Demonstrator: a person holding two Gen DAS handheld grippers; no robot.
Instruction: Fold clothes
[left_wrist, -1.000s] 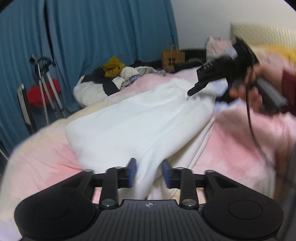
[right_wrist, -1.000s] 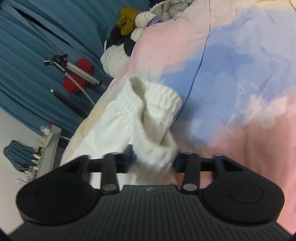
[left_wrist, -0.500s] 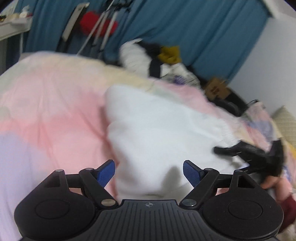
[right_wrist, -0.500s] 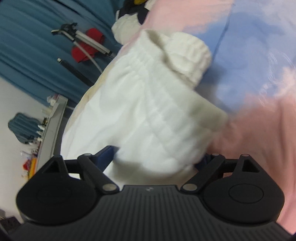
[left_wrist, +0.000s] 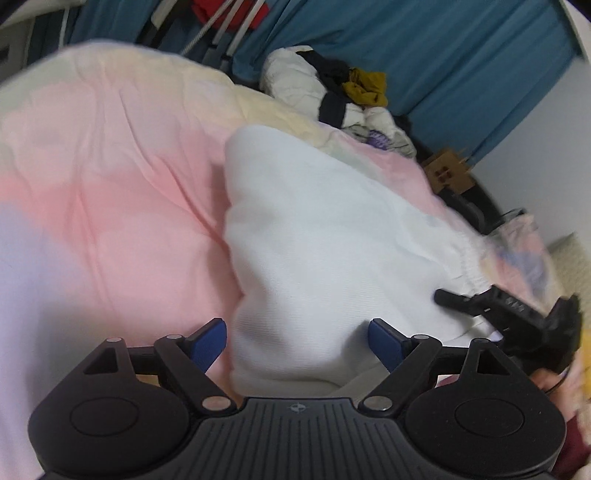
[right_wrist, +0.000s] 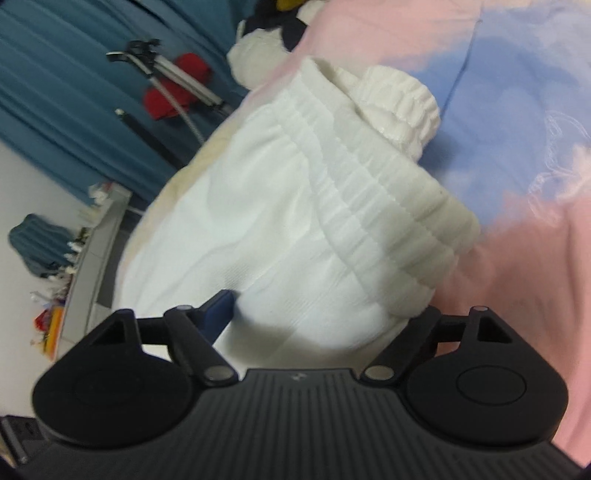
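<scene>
1. We can read no writing: the small emblem on each gripper body is too tiny to make out, and the brown paper bag by the wall shows only dark square marks.
2. Our left gripper stands spread wide, its blue pads apart on either side of the near edge of the white garment, gripping nothing.
3. Our right gripper is also spread wide. Its left blue pad lies against the cloth, and the other pad is hidden under the bunched fabric, so the garment sits loose between the fingers rather than pinched.
4. In the left wrist view that right gripper appears as a black tool at the garment's elastic waistband.
5. The white garment, folded into a thick bundle, lies on the bedspread, which is pink with cream and blue patches.
6. Beyond it, at the far edge of the bed, sits a pile of clothes in white, black and mustard.
7. Blue curtains hang behind, with a metal stand and something red against them.
8. A grey shelf with small clutter stands against a white wall.
</scene>
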